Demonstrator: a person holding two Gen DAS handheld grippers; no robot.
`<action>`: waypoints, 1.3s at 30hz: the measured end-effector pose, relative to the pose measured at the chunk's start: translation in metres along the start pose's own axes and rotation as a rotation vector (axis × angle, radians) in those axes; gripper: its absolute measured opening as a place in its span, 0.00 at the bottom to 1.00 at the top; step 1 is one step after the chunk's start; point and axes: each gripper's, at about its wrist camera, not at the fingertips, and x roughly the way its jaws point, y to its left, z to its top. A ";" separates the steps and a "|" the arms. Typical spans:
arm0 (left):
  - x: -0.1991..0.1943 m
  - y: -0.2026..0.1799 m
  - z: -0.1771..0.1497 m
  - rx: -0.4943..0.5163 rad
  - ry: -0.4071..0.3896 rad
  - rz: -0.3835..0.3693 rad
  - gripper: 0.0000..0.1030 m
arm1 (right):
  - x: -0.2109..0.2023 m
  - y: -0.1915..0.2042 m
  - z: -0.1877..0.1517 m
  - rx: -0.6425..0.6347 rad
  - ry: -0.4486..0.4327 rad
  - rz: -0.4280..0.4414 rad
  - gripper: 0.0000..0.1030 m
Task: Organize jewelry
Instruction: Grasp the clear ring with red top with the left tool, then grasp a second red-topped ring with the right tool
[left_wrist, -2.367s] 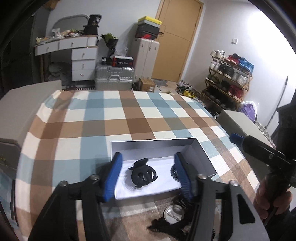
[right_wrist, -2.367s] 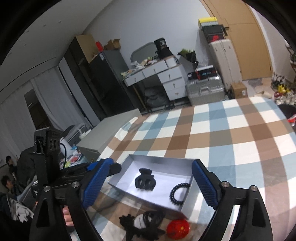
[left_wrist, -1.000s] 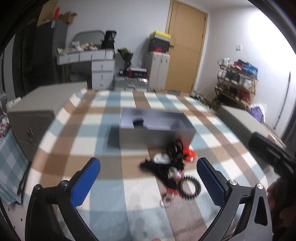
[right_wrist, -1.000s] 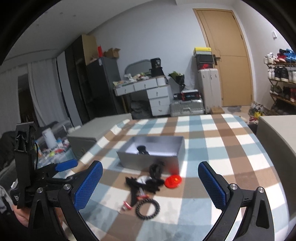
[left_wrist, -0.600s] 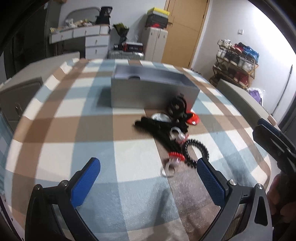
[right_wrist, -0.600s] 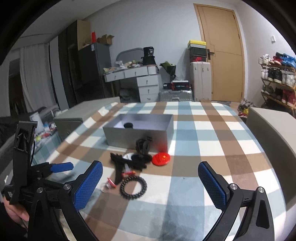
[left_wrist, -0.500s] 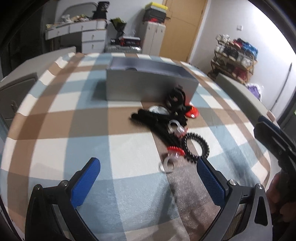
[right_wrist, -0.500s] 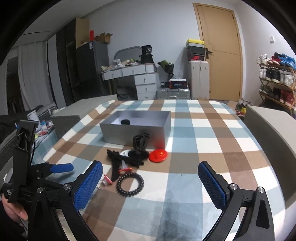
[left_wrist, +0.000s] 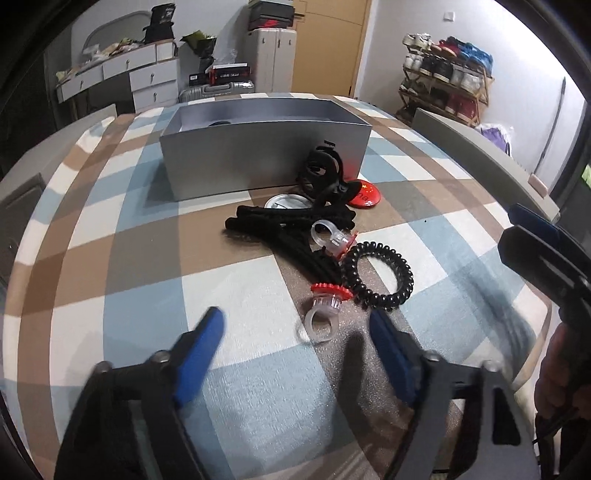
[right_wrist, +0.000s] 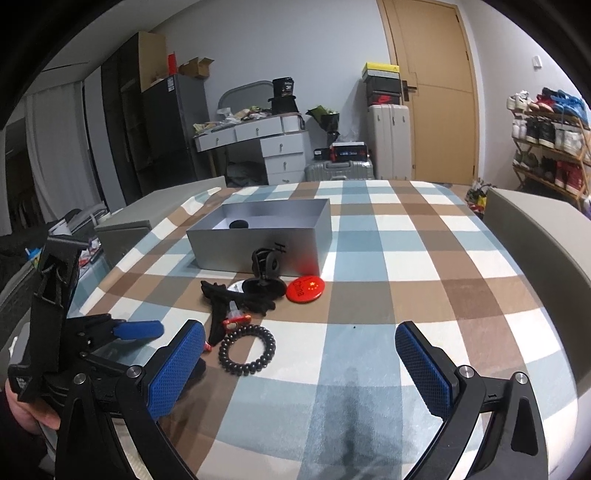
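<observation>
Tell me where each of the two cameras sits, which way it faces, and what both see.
Left wrist: on the left gripper, angled down at the clear ring; its jaws have just been closing, nothing between them yet.
Right wrist: on the right gripper, open, facing across the table.
Shared: coil hair tie, red badge, grey box.

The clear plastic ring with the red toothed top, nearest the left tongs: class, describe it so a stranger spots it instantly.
Start at the grey rectangular box on the checked tablecloth, then follow the pile of black hair accessories toward the camera. At its near end, beside the black spiral hair tie, lies the clear plastic ring. Unlike its twin further back, it lies alone.
</observation>
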 end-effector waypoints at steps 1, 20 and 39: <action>0.001 0.001 0.001 0.000 0.000 -0.001 0.56 | -0.001 0.000 0.000 0.002 -0.001 0.003 1.00; -0.004 0.003 0.005 0.016 -0.027 -0.002 0.14 | 0.007 -0.014 0.002 0.097 0.053 0.101 1.00; -0.025 0.025 -0.001 -0.064 -0.075 0.024 0.14 | 0.087 0.018 0.016 0.119 0.273 0.316 0.67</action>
